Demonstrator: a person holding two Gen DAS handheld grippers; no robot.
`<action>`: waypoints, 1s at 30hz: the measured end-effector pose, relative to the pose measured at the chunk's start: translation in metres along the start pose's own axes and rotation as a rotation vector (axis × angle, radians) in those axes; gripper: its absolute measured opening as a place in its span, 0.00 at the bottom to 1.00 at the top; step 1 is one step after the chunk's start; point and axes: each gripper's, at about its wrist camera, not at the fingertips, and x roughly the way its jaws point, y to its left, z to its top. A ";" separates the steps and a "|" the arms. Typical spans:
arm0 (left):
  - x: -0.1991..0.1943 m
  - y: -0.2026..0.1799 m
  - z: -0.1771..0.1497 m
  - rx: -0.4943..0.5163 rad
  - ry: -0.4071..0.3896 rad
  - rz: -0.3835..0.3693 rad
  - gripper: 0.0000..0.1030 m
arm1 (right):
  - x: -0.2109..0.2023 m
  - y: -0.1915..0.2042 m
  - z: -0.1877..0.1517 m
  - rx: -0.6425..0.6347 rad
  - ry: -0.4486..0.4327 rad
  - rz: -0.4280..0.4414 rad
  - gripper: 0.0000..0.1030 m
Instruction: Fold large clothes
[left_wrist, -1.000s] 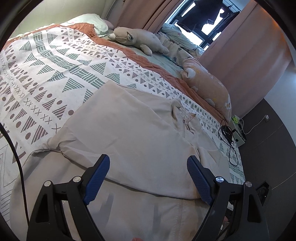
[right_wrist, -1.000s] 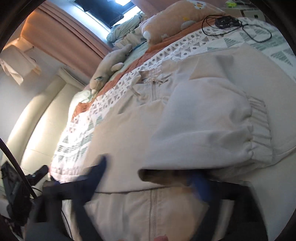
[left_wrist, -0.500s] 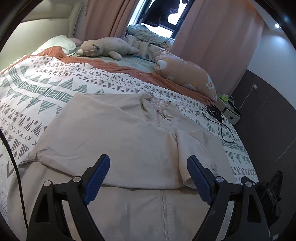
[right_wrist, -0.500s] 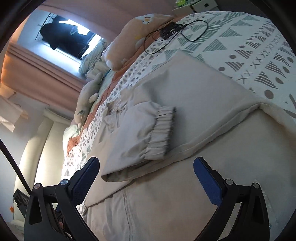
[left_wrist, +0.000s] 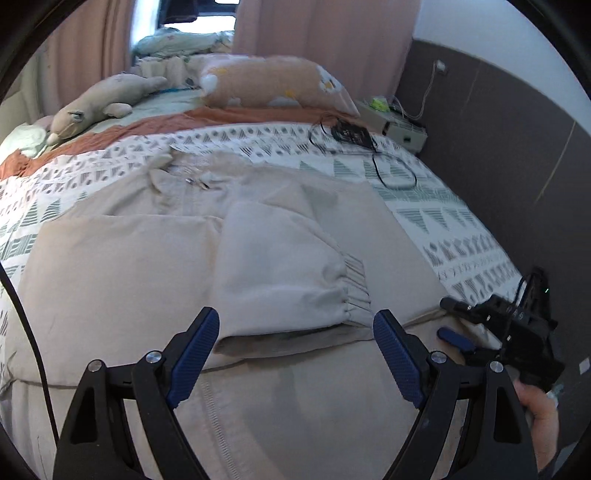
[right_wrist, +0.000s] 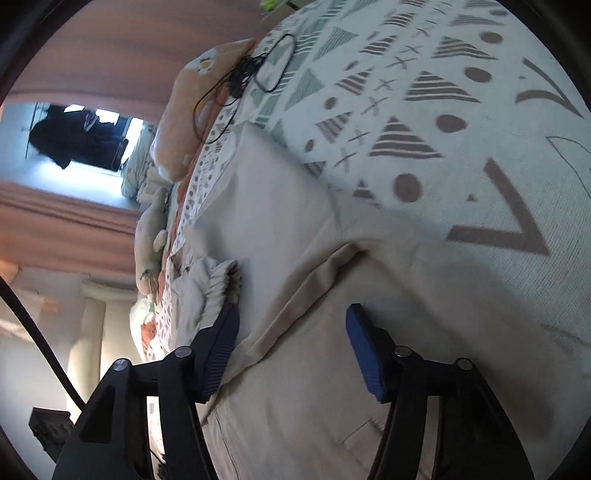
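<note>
**One beige jacket, two grippers at the foot of the bed**

One large beige jacket (left_wrist: 155, 258) is lying spread across the patterned bedspread (left_wrist: 436, 218), its zip collar pointing toward the pillows and its hem hanging over the bed's near edge. Two sleeves are lying folded across its chest; the one with the gathered elastic cuff (left_wrist: 354, 291) is lying uppermost, cuff toward the bed's right edge.

Two grippers are working at the near edge. The left gripper (left_wrist: 295, 347) is hovering over the jacket's lower front with its blue pads (left_wrist: 194, 350) wide apart and nothing between them. The right gripper (right_wrist: 291, 350) is closing at this moment, a raised fold of jacket fabric (right_wrist: 295, 302) lying between its pads (right_wrist: 360, 350), which are not yet pressing on the cloth. In the left wrist view the same tool is showing at the jacket's right side, one hand (left_wrist: 539, 417) gripping its handle.

Beyond the jacket, one plush animal (left_wrist: 99, 103) is lying along the far left of the bed and one long peach pillow (left_wrist: 273, 85) along the far edge, with crumpled pale bedding behind them. One black device with a looped cable (left_wrist: 351, 134) is sitting on the bedspread near the far right corner. One small white box (left_wrist: 400, 129) is standing beside the bed below a wall socket, and pink curtains (left_wrist: 317, 33) are hanging at the window.
</note>
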 end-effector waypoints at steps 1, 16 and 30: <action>0.008 -0.008 0.000 0.012 0.019 -0.009 0.84 | -0.003 -0.002 0.001 0.013 -0.007 0.007 0.50; 0.099 -0.052 -0.005 0.132 0.192 0.098 0.84 | -0.023 -0.033 -0.006 0.157 -0.070 0.038 0.31; 0.029 0.031 0.004 -0.033 0.021 0.090 0.51 | -0.034 -0.057 -0.010 0.238 -0.084 0.106 0.32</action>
